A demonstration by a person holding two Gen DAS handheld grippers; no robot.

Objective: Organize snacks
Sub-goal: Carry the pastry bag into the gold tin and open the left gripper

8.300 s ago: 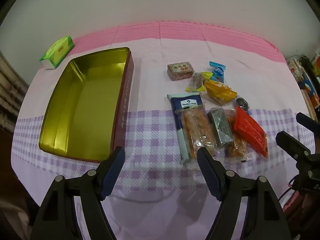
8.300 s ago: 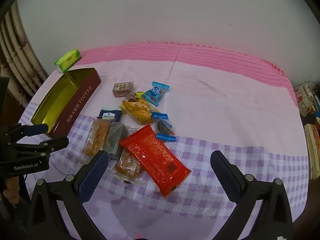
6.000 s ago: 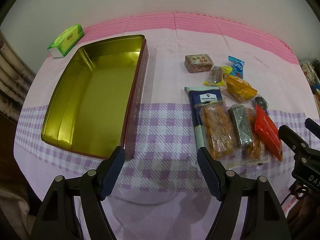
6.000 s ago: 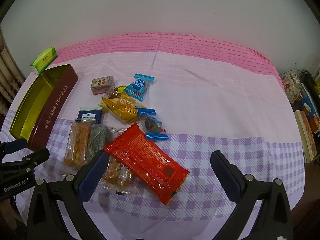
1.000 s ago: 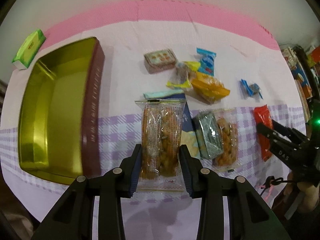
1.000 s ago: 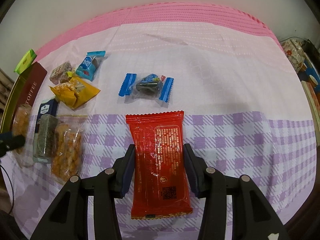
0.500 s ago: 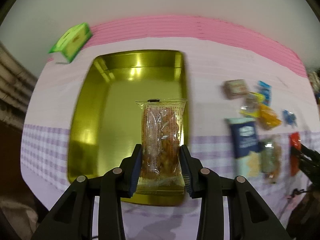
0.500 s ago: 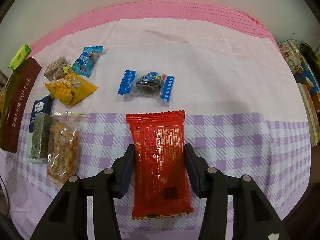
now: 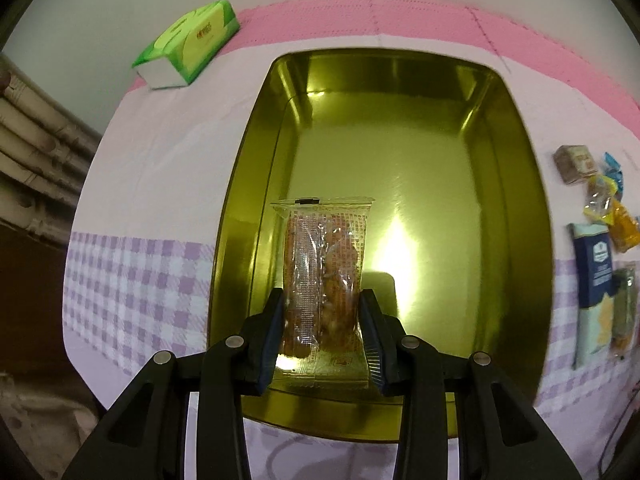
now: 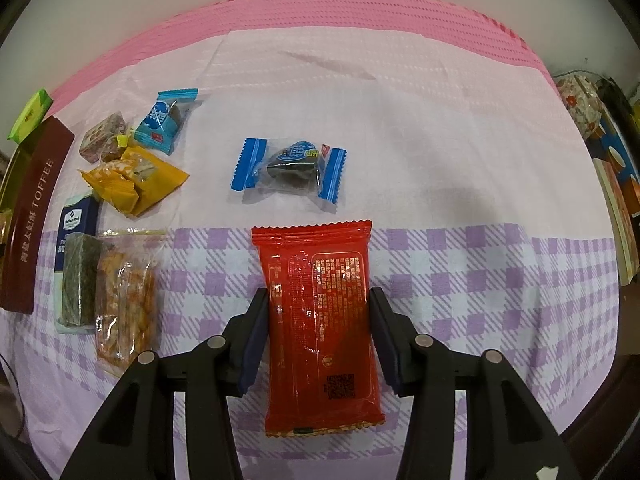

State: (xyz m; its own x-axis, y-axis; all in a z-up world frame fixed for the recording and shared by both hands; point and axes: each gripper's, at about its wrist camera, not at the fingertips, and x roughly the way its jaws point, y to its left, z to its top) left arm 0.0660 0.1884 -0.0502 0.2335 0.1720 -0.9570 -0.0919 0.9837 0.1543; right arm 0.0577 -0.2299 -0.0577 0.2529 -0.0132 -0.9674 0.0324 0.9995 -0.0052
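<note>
A: Snack pack (image 9: 323,276), any label?
B: None readable; left gripper (image 9: 323,322) grasps it over the tin (image 9: 516,216), lettered "TOFFEE".
A: Right gripper (image 10: 318,332)?
B: Clamping the red packet (image 10: 320,304); print illegible.

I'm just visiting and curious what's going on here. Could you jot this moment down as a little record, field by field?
Setting: table with a pink and purple-checked cloth
Left gripper: shut on a clear pack of orange snacks, held over the gold tin
Tin contents: nothing lying in it yet
Right gripper: jaws either side of the red packet
Waiting on the cloth: blue-ended candy, yellow packet, light blue candy, another orange snack pack
Beside the tin: green tissue pack
</note>
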